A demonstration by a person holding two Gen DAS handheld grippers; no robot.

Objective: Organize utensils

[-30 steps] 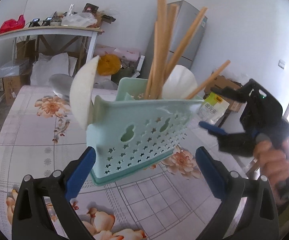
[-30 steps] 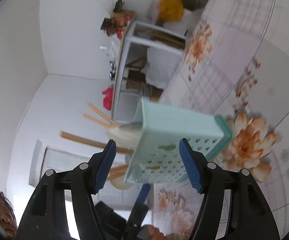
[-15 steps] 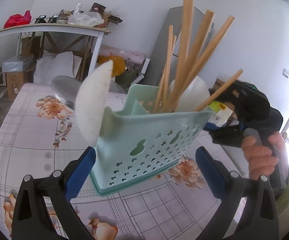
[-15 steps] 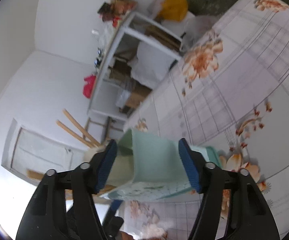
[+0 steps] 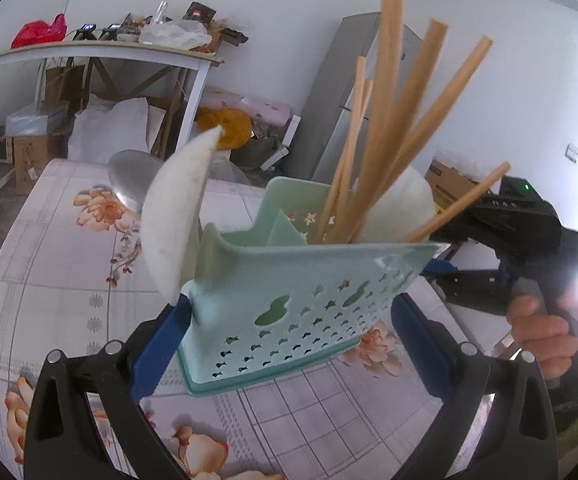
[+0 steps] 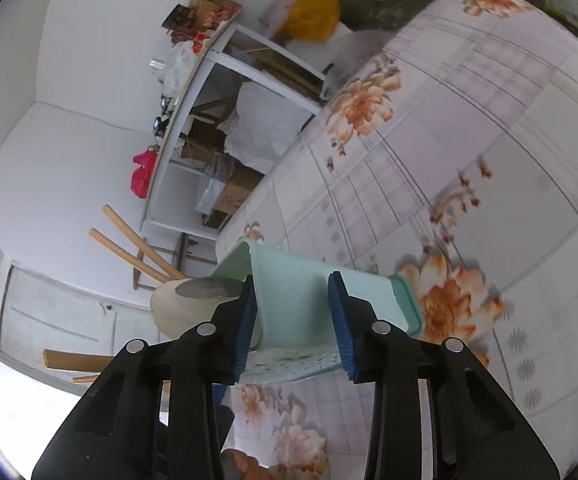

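A pale green perforated plastic utensil caddy [image 5: 289,300] is lifted and tilted between two hand-held grippers above a table covered in a floral, grid-printed cloth [image 5: 61,280]. The left gripper [image 5: 285,336] sits low at the caddy's base, its blue pads wide apart: the near pad [image 5: 161,344] looks to be against a bottom corner, the other stands clear, so it braces more than it clamps. The right gripper [image 6: 291,320] has just been closing its jaws on the caddy's narrow end wall, which now fills the gap between the blue pads; both pads appear to press on it. The person's hand [image 5: 545,332] grips its black handle at the right.

Inside the caddy stand several long tan wooden chopsticks [image 5: 385,128], fanned out, with a white ceramic spoon [image 5: 173,216] at one end, another pale spoon bowl [image 5: 405,204] at the other, and a metal spoon [image 5: 129,180] behind.

A second ago the right gripper gaped wide around the caddy; now it has narrowed onto the wall, and the caddy leans further, its chopsticks splayed wider. With that grip, the loaded caddy seems ready to be carried or set upright; steep tilting risks spilling the chopsticks.

Beyond stand a cluttered white table [image 5: 89,52] and a grey refrigerator [image 5: 341,100].
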